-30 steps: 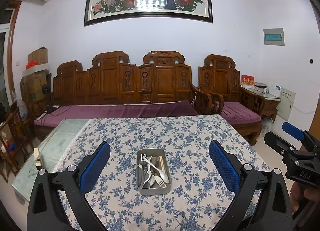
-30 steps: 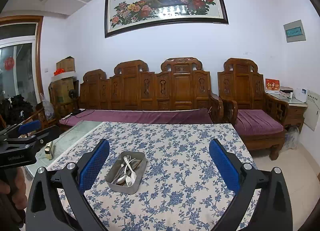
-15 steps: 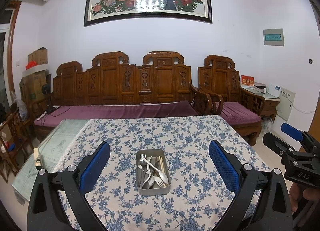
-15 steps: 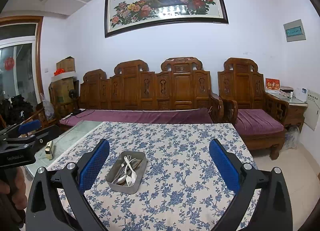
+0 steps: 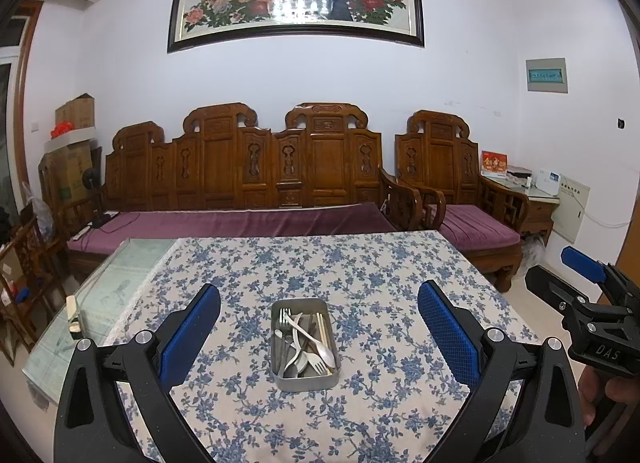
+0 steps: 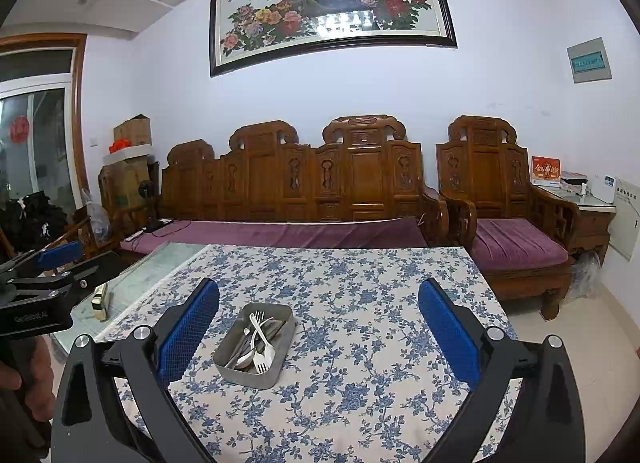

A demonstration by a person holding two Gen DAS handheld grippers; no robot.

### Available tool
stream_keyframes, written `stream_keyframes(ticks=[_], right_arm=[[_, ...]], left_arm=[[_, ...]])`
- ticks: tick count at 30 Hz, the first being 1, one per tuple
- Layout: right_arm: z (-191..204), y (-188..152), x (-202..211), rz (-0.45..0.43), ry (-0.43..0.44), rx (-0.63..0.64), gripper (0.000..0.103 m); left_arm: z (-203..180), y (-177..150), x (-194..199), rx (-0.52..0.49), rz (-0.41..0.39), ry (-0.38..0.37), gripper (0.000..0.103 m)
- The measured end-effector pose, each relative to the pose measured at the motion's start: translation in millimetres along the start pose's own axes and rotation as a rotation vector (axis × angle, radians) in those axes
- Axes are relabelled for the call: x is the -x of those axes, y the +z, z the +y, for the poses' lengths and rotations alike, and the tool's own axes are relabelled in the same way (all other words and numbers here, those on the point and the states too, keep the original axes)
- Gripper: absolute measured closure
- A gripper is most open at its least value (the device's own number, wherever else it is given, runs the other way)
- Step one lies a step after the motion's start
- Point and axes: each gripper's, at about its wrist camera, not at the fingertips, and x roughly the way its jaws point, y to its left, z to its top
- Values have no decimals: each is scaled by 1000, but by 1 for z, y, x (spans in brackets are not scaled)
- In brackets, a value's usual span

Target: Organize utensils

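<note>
Both your left gripper (image 5: 318,337) and right gripper (image 6: 318,337) hang wide apart with nothing in them, the tin (image 5: 305,379) of utensils (image 5: 306,347) dead ahead of the left one on the desk (image 5: 360,271), long axis running away from you.

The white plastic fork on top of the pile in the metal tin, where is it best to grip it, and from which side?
Probably by the white fork handle's far end, coming from above. It lies diagonally on top of the other utensils in the metal tin, so the shaft is exposed while the tin's walls block a sideways approach.
</note>
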Motion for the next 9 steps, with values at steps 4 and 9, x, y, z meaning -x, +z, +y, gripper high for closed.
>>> stream_keyframes(ticks=[4, 9], right_arm=[[1, -1, 0, 0, 1, -2, 3], [1, 0, 0, 0, 1, 0, 3]], left_arm=[[1, 0, 0, -2, 1, -1, 8], [2, -1, -1, -4, 3, -5, 8]])
